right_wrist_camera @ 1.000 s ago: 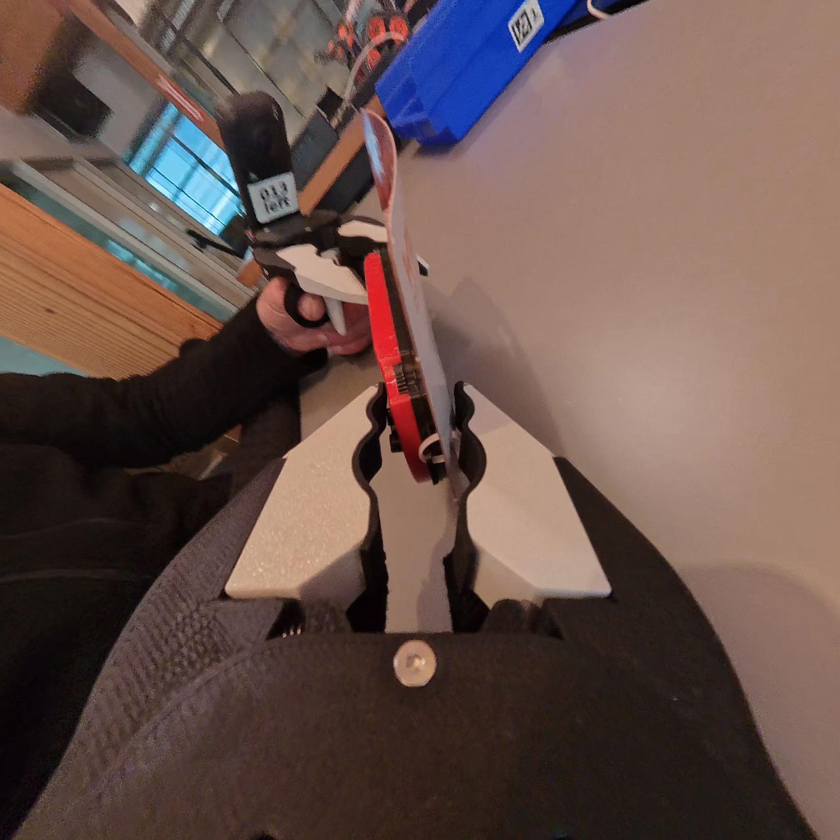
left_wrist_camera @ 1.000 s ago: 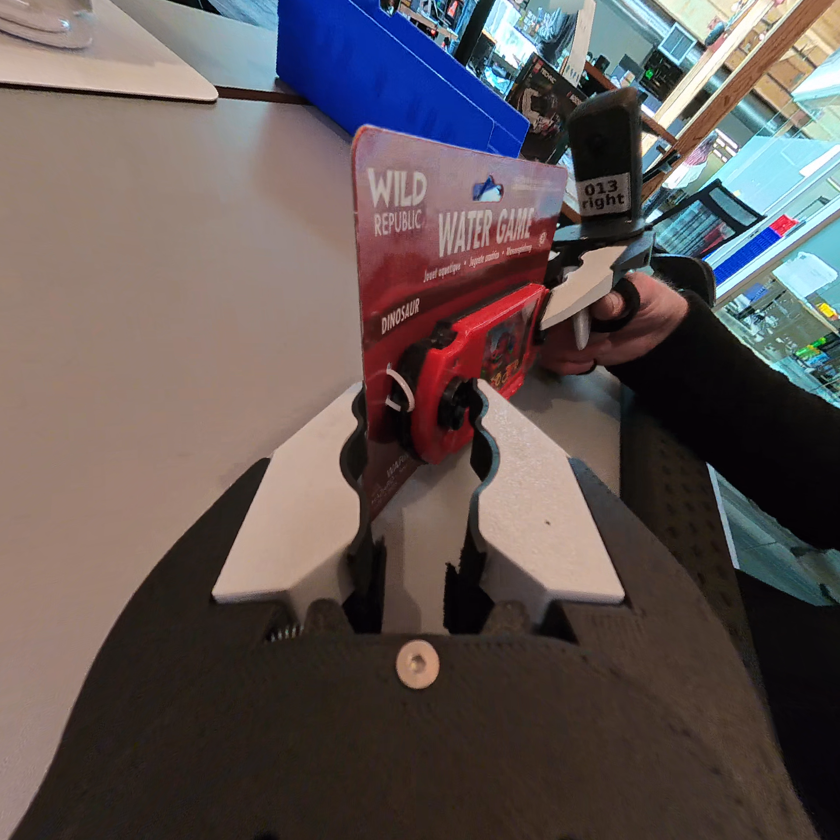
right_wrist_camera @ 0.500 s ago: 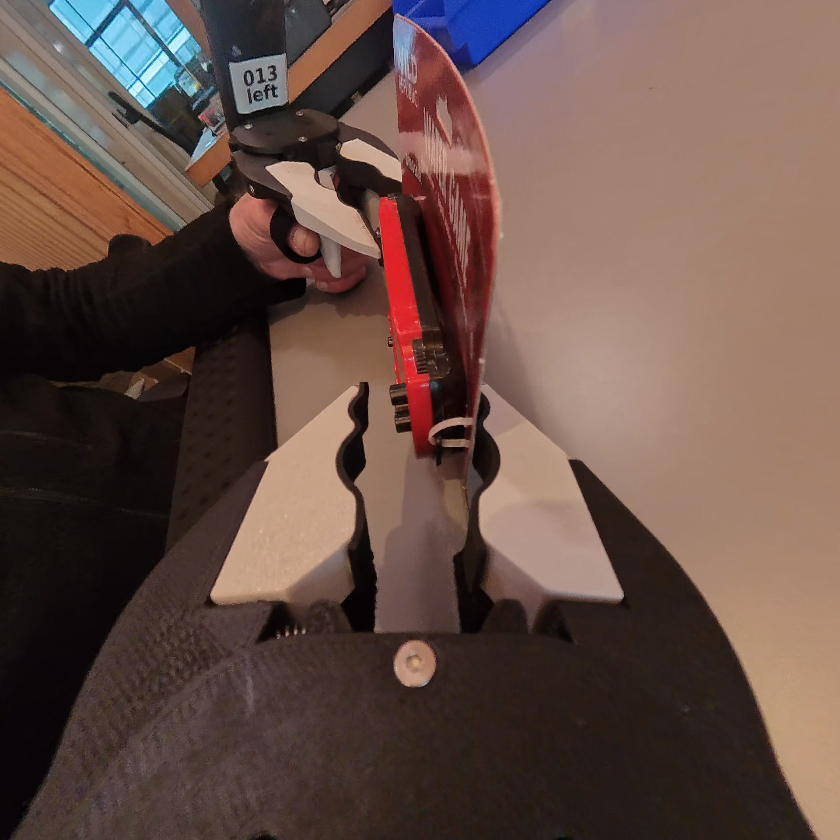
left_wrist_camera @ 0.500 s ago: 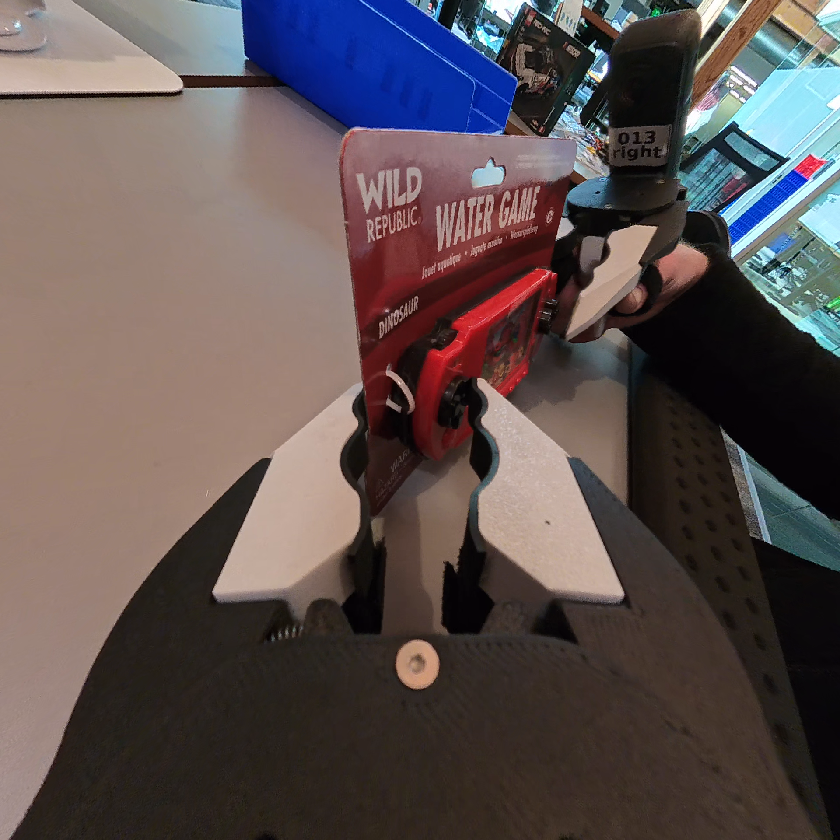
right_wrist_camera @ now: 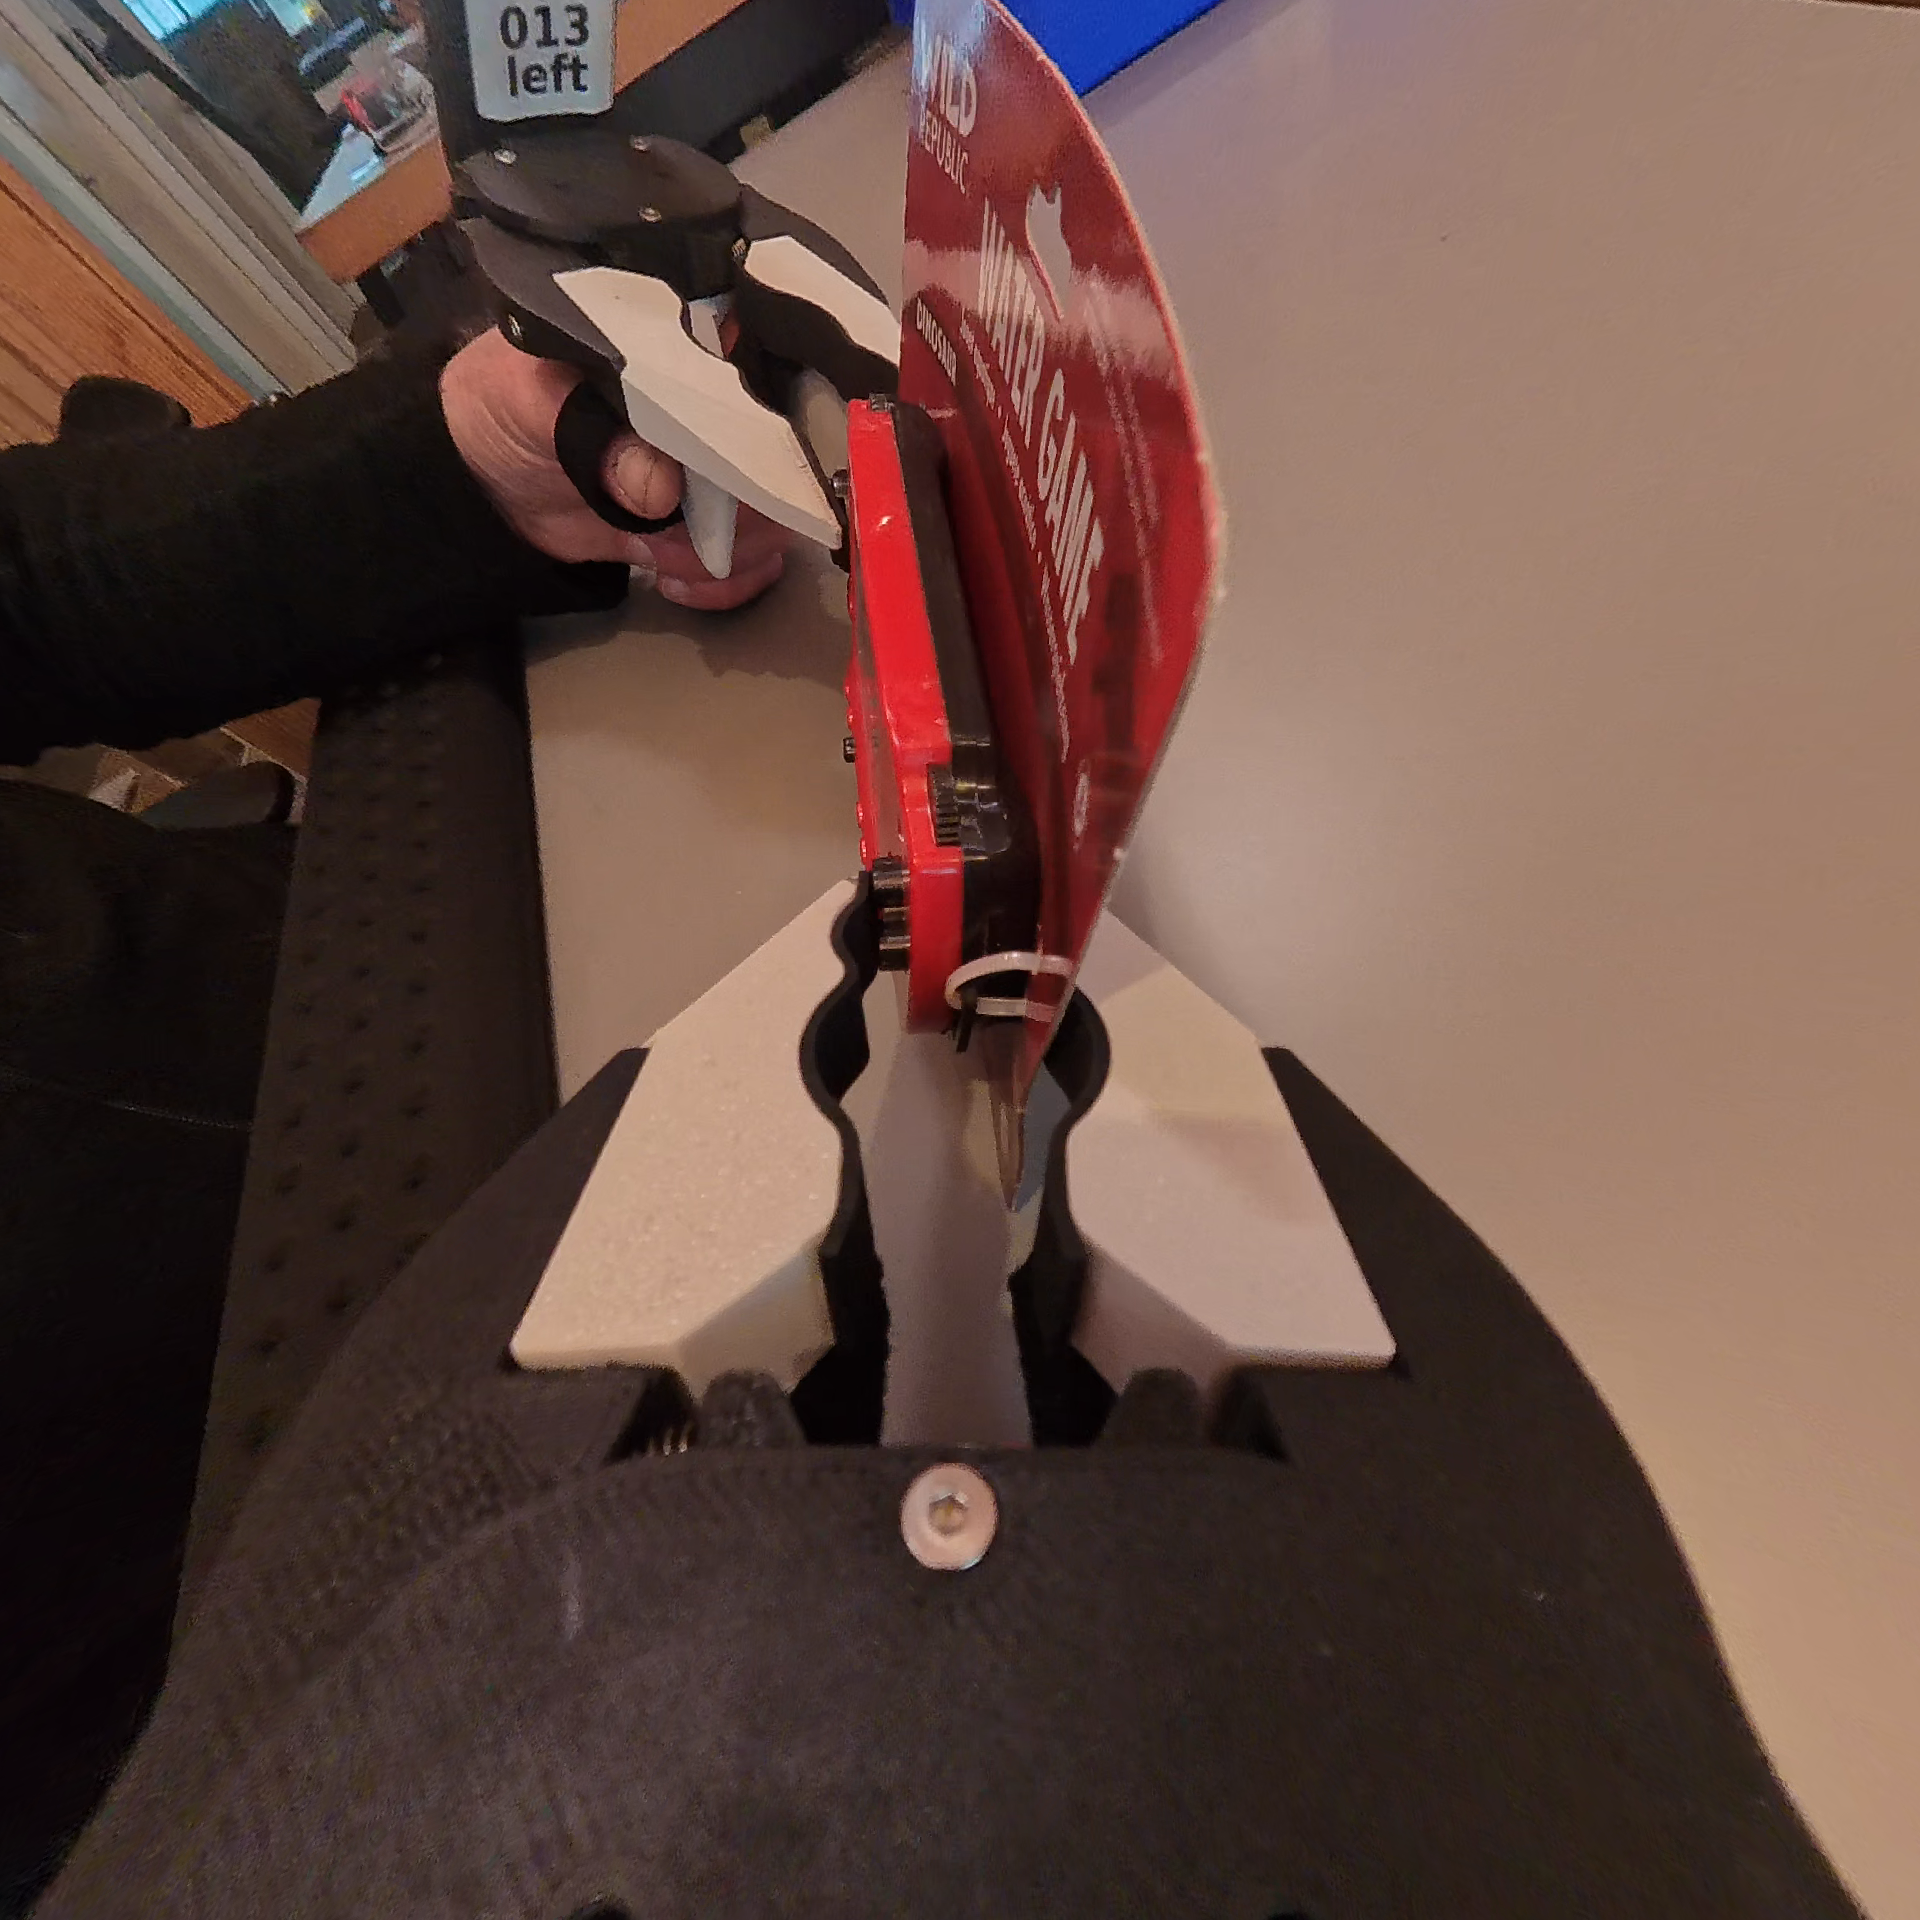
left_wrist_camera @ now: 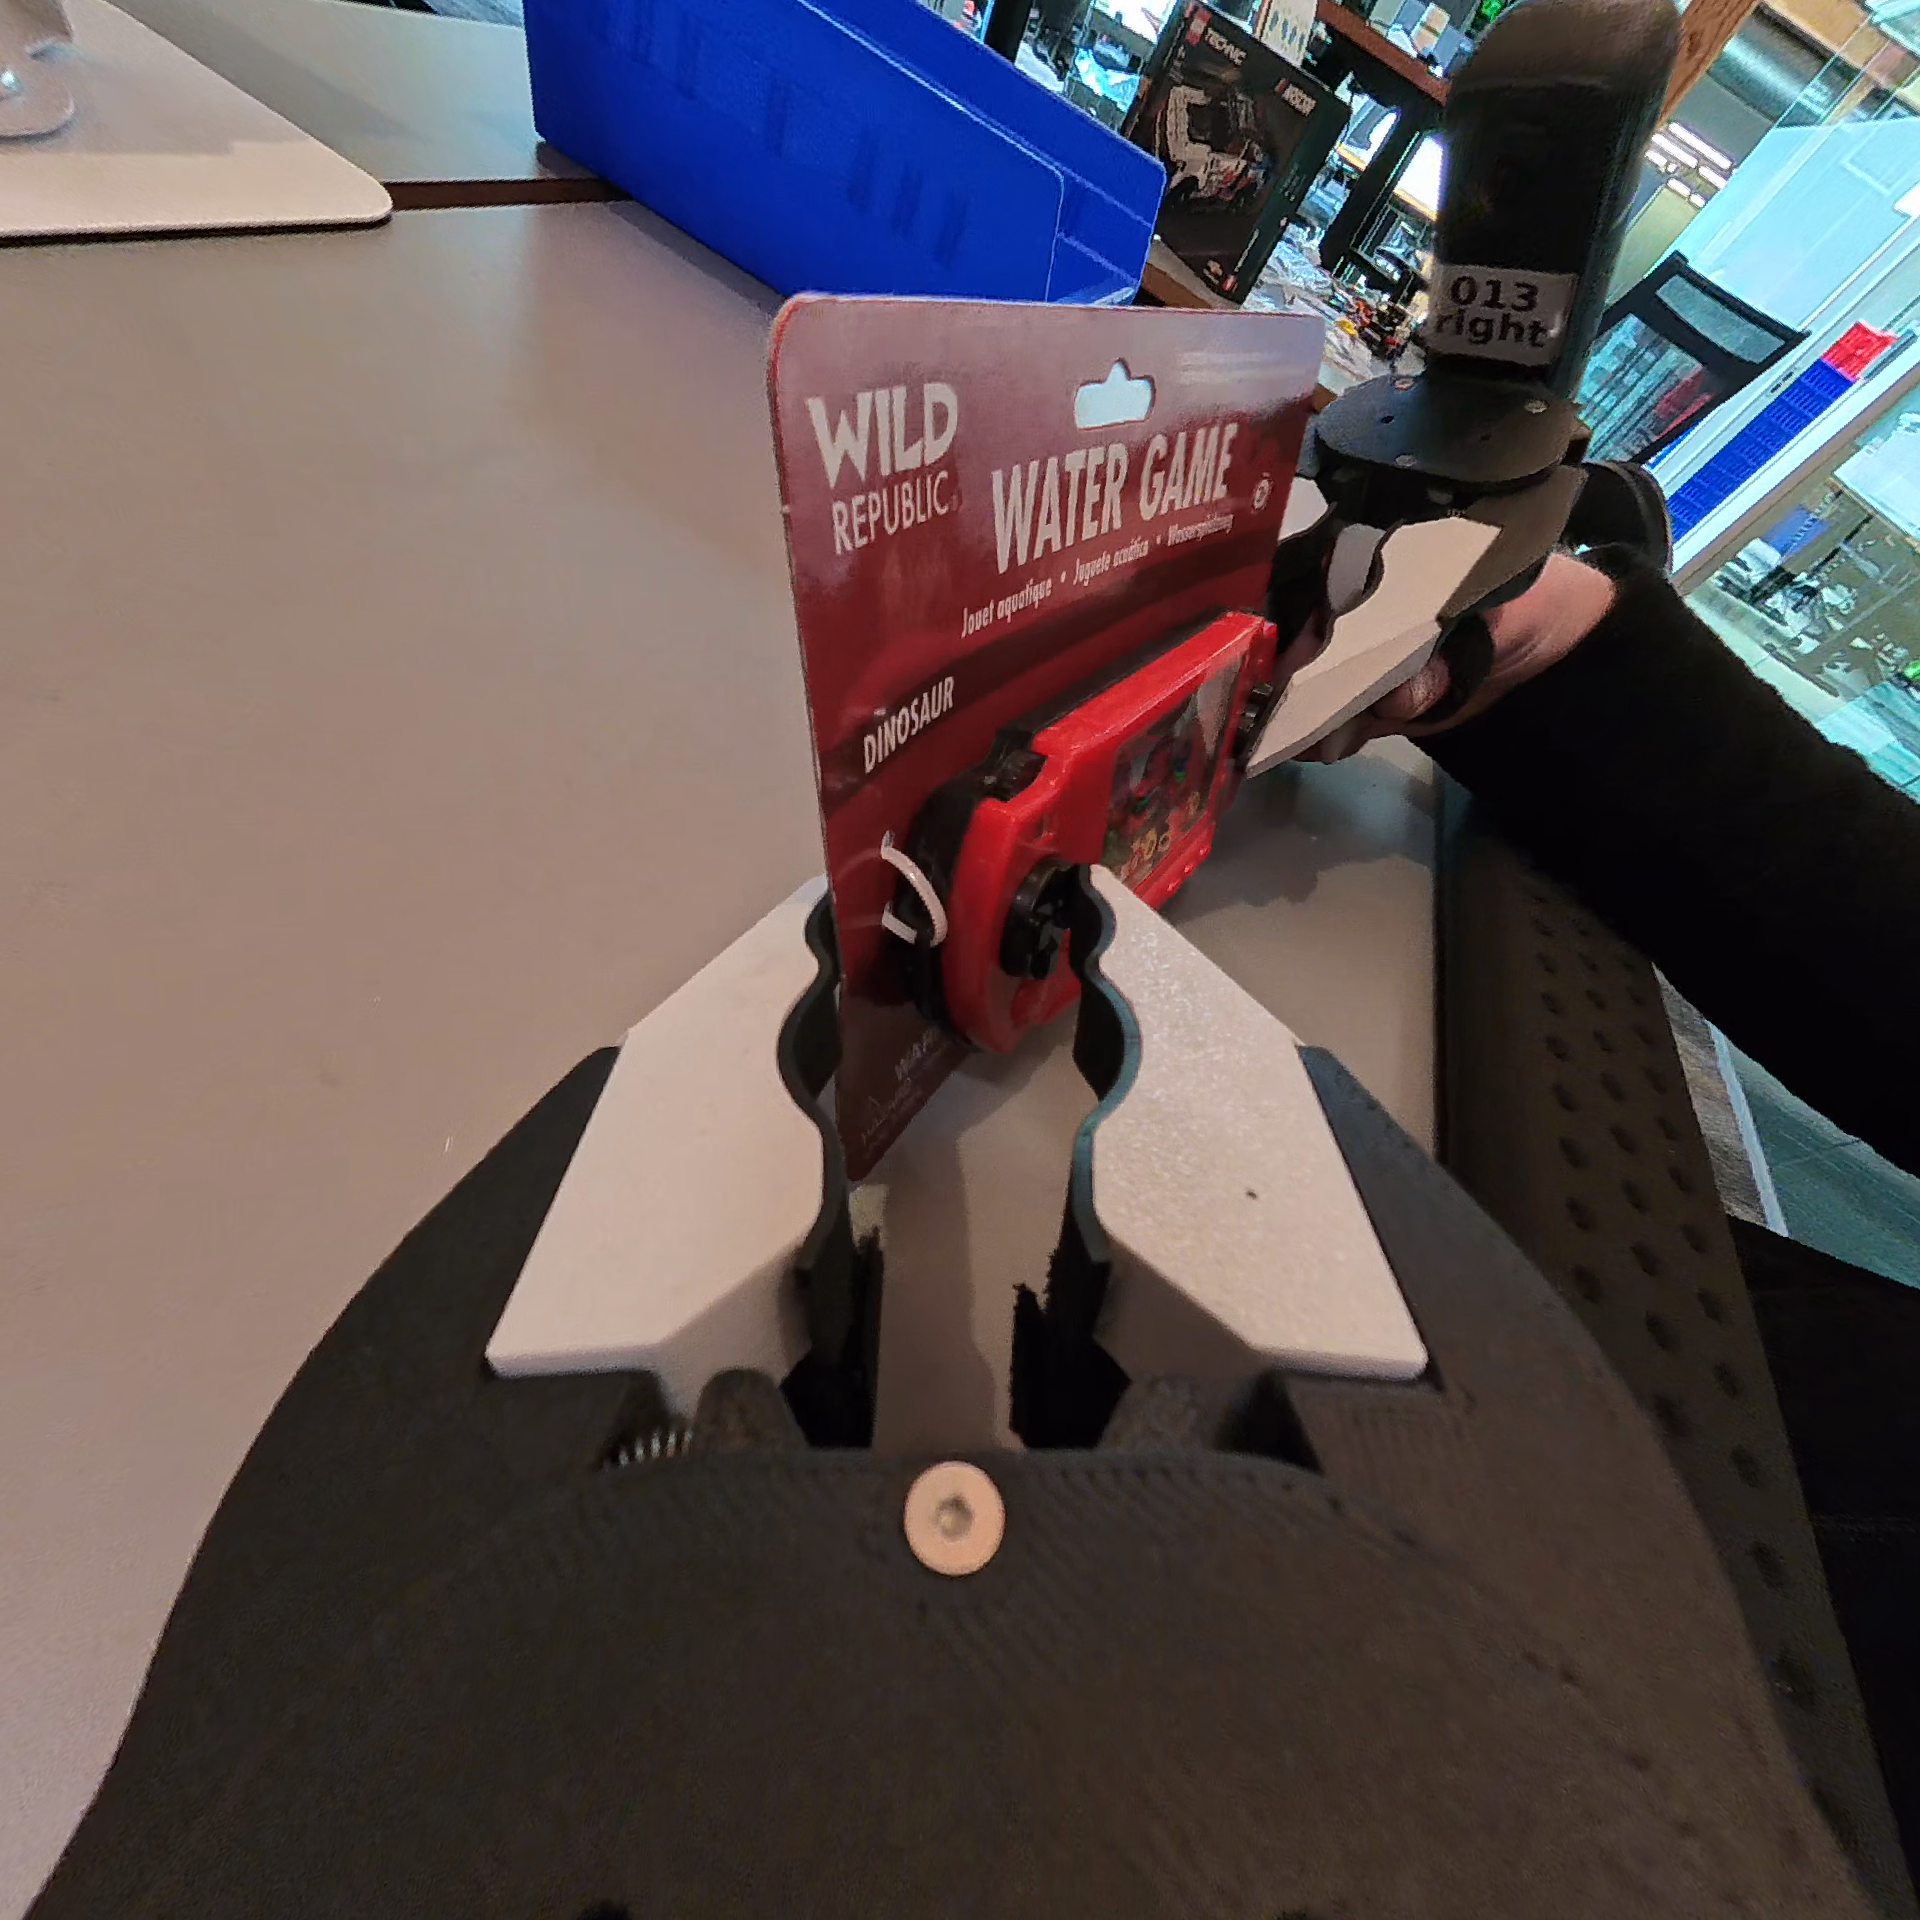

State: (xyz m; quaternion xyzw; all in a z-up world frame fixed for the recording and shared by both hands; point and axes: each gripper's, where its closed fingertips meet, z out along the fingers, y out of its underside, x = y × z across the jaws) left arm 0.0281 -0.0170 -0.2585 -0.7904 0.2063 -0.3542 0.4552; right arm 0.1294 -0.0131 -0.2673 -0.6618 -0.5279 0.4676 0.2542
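Note:
A red handheld toy game, tied with white zip ties to a dark red backing card, stands on edge just above the grey table. My left gripper is shut on its near end, one pad on the card's back and the other on the toy's black knob. My right gripper is shut on the opposite end of the same toy, its pads on a black knob and the card. Each gripper shows in the other's view, the right and the left, both held by hands in black sleeves.
A blue bin stands on the table behind the card. A white flat board lies at the far left. A black perforated mat runs along the table's edge. A dark boxed toy set stands beyond the bin.
My right gripper's pads opened off the toy half a second ago and have come together on its end once more. My left gripper kept its hold; the package shifted slightly.

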